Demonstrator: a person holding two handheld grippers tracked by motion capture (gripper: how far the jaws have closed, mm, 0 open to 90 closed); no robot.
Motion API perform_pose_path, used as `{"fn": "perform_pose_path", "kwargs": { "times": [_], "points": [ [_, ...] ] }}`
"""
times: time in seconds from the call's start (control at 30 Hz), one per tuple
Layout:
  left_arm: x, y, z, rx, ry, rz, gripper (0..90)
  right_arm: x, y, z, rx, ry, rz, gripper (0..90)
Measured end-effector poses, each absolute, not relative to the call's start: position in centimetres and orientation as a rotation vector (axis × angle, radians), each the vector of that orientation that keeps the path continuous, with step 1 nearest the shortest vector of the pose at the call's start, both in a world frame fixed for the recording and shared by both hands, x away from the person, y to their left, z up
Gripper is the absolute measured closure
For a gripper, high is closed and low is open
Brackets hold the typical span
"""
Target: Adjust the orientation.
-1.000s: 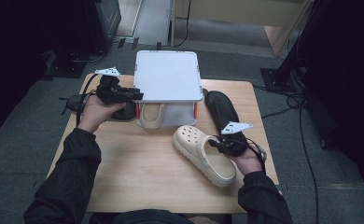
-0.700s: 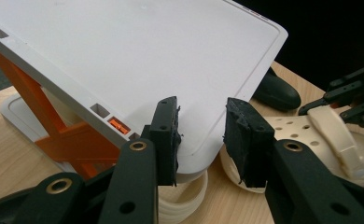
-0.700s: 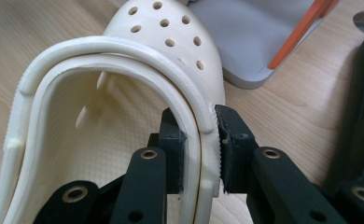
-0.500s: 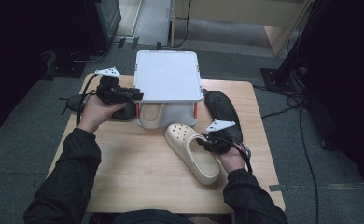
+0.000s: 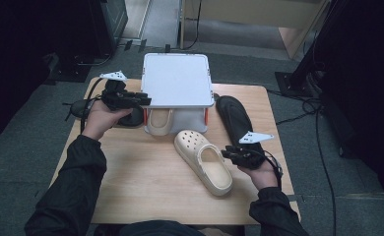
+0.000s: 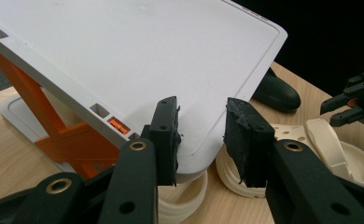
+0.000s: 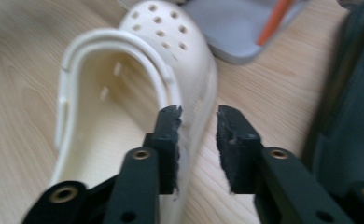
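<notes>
The cream clog (image 5: 203, 161) lay mid-table, toe pointing to 11 o'clock. The right gripper (image 5: 229, 154) sat at its 3 o'clock edge; its jaws, just opening, straddled the sidewall without squeezing. The left gripper (image 5: 142, 98) hovered part-open by the white rack (image 5: 176, 81).

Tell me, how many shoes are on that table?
4. One cream clog lies in the middle of the table; a second cream clog sits tucked under the white rack; a black shoe lies right of the rack; another black shoe, partly hidden, lies left.
</notes>
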State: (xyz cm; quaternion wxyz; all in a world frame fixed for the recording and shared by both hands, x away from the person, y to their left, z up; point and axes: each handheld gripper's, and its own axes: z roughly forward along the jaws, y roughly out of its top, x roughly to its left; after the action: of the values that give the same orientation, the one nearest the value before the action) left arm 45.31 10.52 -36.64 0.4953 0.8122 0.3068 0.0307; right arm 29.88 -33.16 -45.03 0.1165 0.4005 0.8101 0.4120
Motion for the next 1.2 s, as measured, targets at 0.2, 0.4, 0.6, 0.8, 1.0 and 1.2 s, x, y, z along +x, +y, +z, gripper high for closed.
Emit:
{"fn": "perform_pose_path", "kwargs": {
  "times": [0.2,0.4,0.6,0.8,1.0,1.2],
  "points": [
    [45.3,10.6,-36.7,1.965,0.742,0.072,65.1,29.7,-34.1,-46.7,1.161,2.445,1.106,74.5],
    [45.3,10.5,-36.7,1.965,0.741,0.074,65.1,28.8,-34.2,-47.6,1.087,2.545,1.031,74.7],
    [45.3,10.5,-36.7,1.965,0.743,0.075,65.1,28.4,-33.7,-47.6,1.076,2.593,1.05,81.2],
    [45.3,10.5,-36.7,1.965,0.742,0.073,65.2,28.3,-32.8,-47.7,1.085,2.624,1.085,81.4],
    [45.3,10.5,-36.7,1.967,0.743,0.076,65.2,28.1,-31.7,-47.8,1.053,2.668,1.101,80.6],
    [45.3,10.5,-36.7,1.967,0.743,0.077,65.1,28.0,-30.5,-47.9,1.01,2.704,1.12,77.8]
  ]
}}
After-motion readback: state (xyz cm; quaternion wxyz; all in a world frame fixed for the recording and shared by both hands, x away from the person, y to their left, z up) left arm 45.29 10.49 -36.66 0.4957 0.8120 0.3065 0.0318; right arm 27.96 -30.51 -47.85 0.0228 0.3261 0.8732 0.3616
